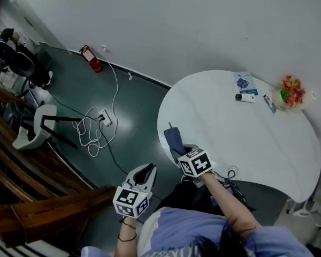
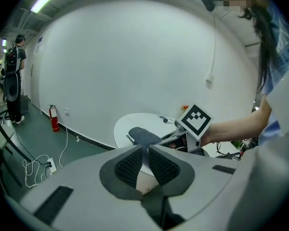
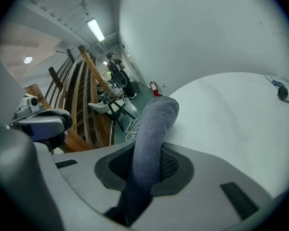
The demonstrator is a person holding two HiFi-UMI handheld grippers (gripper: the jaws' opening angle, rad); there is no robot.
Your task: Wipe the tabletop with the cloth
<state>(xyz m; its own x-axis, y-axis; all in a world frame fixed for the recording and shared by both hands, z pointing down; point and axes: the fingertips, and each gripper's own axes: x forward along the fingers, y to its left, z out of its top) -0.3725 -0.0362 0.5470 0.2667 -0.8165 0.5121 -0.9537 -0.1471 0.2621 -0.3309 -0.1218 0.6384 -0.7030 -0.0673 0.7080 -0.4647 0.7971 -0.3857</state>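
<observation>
The wiping looks barely begun: the cloth (image 1: 174,140), a dark grey roll, sits at the near left edge of the round white tabletop (image 1: 246,143), and nearly all of that surface lies ahead of it, though these views are too coarse to tell wiped from unwiped. The right gripper (image 1: 183,152) is clamped on the cloth, reaching forward on an outstretched forearm with the free end pointing across the table. The left gripper (image 1: 145,172) hangs off the table over the floor, jaws together and empty.
</observation>
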